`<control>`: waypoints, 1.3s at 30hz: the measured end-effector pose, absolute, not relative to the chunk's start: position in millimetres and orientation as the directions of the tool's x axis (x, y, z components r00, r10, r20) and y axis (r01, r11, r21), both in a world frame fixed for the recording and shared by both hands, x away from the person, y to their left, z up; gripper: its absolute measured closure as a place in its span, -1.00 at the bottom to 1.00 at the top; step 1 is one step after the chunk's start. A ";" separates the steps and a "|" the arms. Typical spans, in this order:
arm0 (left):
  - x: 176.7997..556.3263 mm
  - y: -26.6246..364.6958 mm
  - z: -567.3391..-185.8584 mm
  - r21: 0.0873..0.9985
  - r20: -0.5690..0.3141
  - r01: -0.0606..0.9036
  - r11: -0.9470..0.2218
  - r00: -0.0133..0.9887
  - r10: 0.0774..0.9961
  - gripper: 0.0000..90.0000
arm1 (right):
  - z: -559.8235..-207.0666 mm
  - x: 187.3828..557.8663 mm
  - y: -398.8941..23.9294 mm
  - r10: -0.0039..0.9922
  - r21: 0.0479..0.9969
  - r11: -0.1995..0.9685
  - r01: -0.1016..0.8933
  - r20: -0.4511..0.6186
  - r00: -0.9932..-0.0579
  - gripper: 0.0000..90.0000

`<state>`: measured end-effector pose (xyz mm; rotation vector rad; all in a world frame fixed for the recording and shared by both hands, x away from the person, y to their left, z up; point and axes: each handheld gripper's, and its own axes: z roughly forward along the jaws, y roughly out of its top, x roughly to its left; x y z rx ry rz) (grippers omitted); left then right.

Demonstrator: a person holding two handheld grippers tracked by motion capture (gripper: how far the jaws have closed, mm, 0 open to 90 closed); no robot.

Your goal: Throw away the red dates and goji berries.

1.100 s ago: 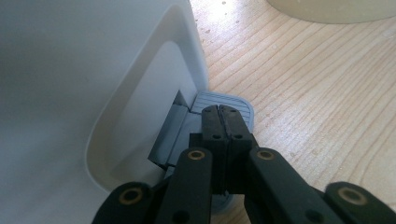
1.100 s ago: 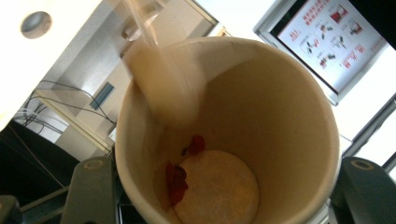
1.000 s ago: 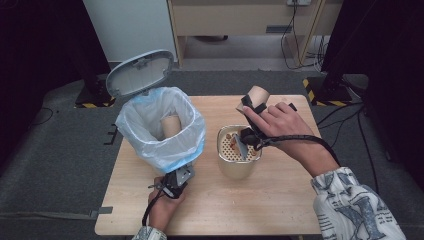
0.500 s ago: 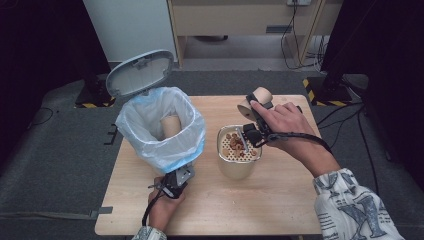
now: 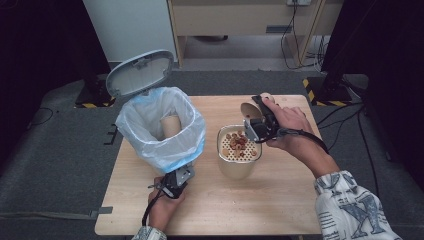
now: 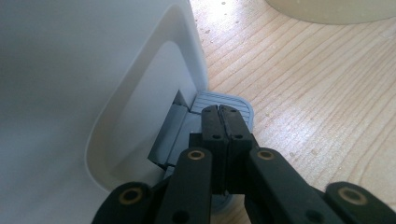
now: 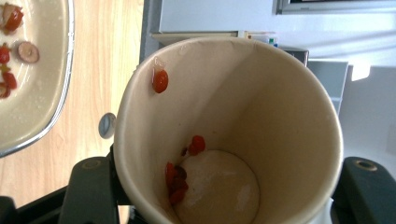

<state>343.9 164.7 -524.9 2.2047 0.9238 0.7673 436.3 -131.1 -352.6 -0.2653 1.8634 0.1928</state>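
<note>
My right gripper (image 5: 257, 124) is shut on a paper cup (image 5: 250, 109), tipped on its side above a beige container (image 5: 235, 170) whose perforated insert holds red berries (image 5: 237, 142). In the right gripper view the cup (image 7: 280, 116) lies between the jaws of the right gripper (image 7: 229, 191). A few berries (image 7: 180, 179) cling near its bottom and one berry (image 7: 160, 80) sticks by the rim. My left gripper (image 5: 176, 181) is shut. In the left gripper view the left gripper (image 6: 219, 112) rests its tips on the grey pedal (image 6: 233, 100) of the white bin (image 6: 93, 70).
The bin (image 5: 150, 150) has a blue-white bag liner, and its lid (image 5: 140, 72) stands up. Another paper cup (image 5: 170, 125) lies inside it. The wooden table (image 5: 280, 210) ends close to the person. Dark floor, cables and a cabinet lie beyond.
The cup has come down and left over the container and tipped further. Red berries now lie on the insert, which was nearly bare a second ago. The left hand has not moved.
</note>
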 end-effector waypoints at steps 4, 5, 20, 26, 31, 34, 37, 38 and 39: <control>343.9 164.8 -524.8 0.720 0.270 0.404 -0.564 0.586 0.764 0.97 | -351.7 439.6 -136.0 -0.003 0.092 0.959 -0.268 -0.942 -0.336 -0.23; 343.9 164.7 -524.9 0.722 0.268 0.404 -0.562 0.586 0.765 0.97 | -351.8 440.3 -137.1 0.015 0.113 0.957 -0.268 -0.939 -0.343 -0.23; 342.3 163.5 -525.5 0.728 0.256 0.418 -0.543 0.569 0.781 0.97 | -352.0 443.4 -162.0 0.214 0.325 0.925 -0.197 -0.873 -0.438 -0.23; 342.4 163.5 -525.5 0.727 0.258 0.418 -0.545 0.569 0.781 0.97 | -350.1 444.6 -176.8 0.290 0.399 0.903 -0.160 -0.839 -0.460 -0.23; 342.4 163.7 -525.5 0.728 0.257 0.418 -0.544 0.570 0.781 0.97 | -351.4 445.0 -184.8 0.311 0.418 0.897 -0.144 -0.829 -0.465 -0.24; 342.4 163.7 -525.5 0.728 0.257 0.417 -0.544 0.570 0.781 0.97 | -351.3 444.8 -188.9 0.319 0.424 0.895 -0.137 -0.825 -0.467 -0.24; 342.4 163.7 -525.5 0.728 0.257 0.418 -0.544 0.570 0.781 0.97 | -351.2 444.2 -191.5 0.324 0.426 0.895 -0.131 -0.823 -0.466 -0.24; 342.4 163.7 -525.5 0.728 0.257 0.418 -0.544 0.569 0.781 0.97 | -351.2 444.2 -192.0 0.323 0.424 0.896 -0.130 -0.825 -0.465 -0.24; 342.4 163.7 -525.5 0.728 0.257 0.418 -0.544 0.569 0.781 0.97 | -351.2 444.5 -192.3 0.322 0.425 0.895 -0.133 -0.825 -0.465 -0.24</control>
